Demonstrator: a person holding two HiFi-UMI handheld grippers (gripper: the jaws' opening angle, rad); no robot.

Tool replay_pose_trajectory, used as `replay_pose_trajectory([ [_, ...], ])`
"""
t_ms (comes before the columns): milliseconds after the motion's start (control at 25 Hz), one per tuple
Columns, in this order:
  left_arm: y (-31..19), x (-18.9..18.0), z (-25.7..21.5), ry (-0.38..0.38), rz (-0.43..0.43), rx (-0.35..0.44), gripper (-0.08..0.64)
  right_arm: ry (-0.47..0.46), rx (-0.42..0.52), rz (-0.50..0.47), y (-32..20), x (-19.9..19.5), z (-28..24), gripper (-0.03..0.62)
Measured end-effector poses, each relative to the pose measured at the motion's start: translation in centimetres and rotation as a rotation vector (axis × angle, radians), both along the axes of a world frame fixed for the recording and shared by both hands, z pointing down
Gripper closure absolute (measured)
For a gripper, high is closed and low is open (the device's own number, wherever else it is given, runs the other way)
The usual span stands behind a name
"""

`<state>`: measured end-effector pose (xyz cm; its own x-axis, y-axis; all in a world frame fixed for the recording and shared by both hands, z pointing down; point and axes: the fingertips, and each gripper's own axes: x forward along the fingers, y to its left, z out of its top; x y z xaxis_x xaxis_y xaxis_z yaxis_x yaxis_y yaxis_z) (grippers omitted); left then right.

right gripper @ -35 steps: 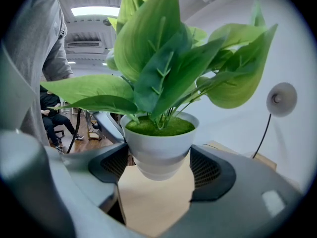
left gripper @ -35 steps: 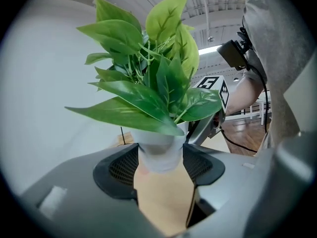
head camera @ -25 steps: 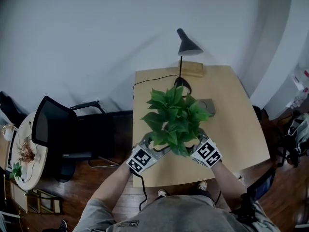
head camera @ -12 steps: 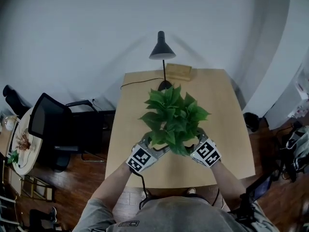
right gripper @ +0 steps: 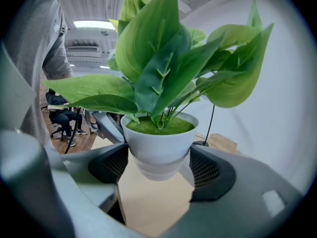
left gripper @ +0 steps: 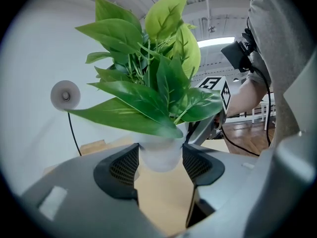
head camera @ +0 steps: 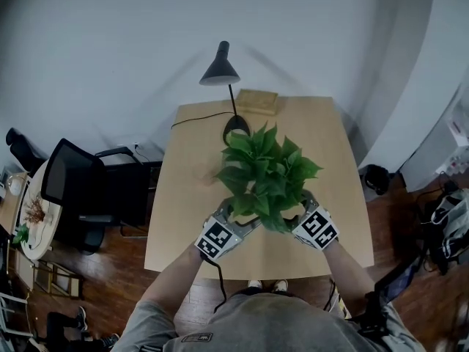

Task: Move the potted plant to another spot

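Observation:
The potted plant (head camera: 265,178) has broad green leaves in a white pot (right gripper: 159,148). It hangs just above the tan table (head camera: 333,149), near its middle. My left gripper (head camera: 245,224) and right gripper (head camera: 299,217) clamp the pot from opposite sides under the leaves. In the left gripper view the pot (left gripper: 159,155) sits pressed between the black pads of that gripper (left gripper: 159,161). The right gripper view shows the same grip (right gripper: 159,163), with the pot's base clear of the tabletop. Leaves hide the pot in the head view.
A black desk lamp (head camera: 220,68) and a wooden block (head camera: 256,101) stand at the table's far edge, and the lamp's cord (head camera: 198,117) trails left. A black office chair (head camera: 73,189) is left of the table. A small round table (head camera: 33,218) stands further left.
Both grippers have carried the plant rightwards over the table, away from the lamp's base, from the table's left part to about its middle. The grip has not changed.

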<state>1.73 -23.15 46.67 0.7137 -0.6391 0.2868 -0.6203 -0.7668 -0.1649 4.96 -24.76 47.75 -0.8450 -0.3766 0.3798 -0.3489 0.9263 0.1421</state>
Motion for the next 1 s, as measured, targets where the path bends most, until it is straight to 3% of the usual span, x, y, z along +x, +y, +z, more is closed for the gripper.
replay_pose_trajectory([
  [560,-3.4,5.1,0.8,0.031,0.154,-0.016,0.287,0.028,-0.015,0.151,-2.9,5.3,0.8,0.196],
  [840,-5.0,6.4,2.3,0.021,0.150,-0.039,0.287,0.036,-0.021,0.147,-4.4,6.5,2.1,0.196],
  [1000,-7.6,10.9,3.2,0.012,0.117,-0.067,0.287,0.034,-0.048,0.119,-7.1,11.1,3.2,0.196],
])
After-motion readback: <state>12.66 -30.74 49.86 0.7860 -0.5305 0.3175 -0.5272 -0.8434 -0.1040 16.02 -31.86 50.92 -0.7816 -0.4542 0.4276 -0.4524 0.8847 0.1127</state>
